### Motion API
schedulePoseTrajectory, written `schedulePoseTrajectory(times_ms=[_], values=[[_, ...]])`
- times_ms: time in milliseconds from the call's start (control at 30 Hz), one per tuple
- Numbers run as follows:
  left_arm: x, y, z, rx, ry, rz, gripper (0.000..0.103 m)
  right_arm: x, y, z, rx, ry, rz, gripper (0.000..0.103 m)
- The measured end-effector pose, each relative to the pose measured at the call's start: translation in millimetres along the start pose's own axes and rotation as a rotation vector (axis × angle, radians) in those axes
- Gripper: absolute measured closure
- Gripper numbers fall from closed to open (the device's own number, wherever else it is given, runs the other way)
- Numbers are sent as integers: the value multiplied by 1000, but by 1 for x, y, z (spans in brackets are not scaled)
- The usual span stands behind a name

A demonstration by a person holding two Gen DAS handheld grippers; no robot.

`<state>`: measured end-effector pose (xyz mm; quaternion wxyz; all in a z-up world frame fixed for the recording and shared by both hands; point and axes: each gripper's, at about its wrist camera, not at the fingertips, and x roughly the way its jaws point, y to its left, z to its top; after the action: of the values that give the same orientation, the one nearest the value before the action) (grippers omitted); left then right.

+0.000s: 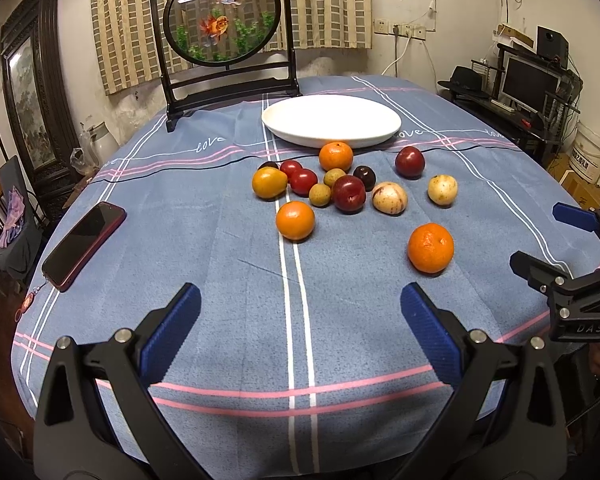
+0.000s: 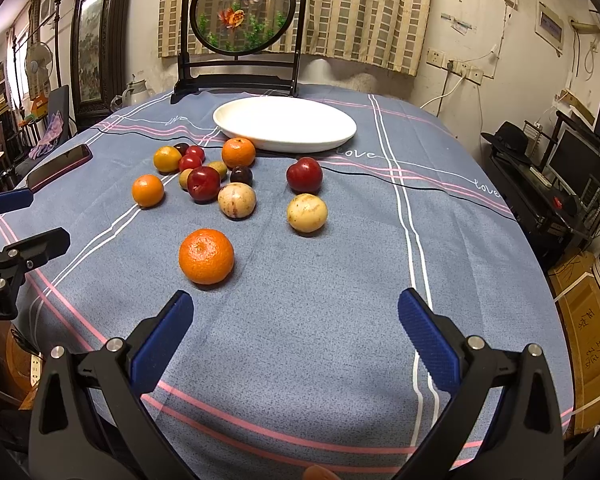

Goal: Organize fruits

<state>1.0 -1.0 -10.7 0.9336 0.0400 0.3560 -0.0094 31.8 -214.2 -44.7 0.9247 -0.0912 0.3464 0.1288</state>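
A white plate sits bare at the far middle of the blue checked tablecloth. In front of it lie several fruits: oranges, dark red plums, small tomatoes, pale round fruits and small green-brown ones. The nearest orange lies apart from the cluster. A second orange and a pale fruit flank the group. My left gripper is open above the near cloth, holding nothing. My right gripper is open too, just short of the nearest orange.
A dark phone lies at the table's left edge. A black-framed round goldfish screen stands behind the plate. Off the table's right side are a monitor desk and cardboard boxes.
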Motion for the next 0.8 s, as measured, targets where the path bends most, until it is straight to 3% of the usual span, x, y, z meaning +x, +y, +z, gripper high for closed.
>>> schedulePoseTrajectory(times_ms=[633, 800], values=[[0, -1, -1, 2, 14, -14, 2, 1, 1, -1, -9, 11, -5, 1], [5, 4, -3, -13, 23, -24, 2, 2, -2, -3, 30, -18, 64, 1]])
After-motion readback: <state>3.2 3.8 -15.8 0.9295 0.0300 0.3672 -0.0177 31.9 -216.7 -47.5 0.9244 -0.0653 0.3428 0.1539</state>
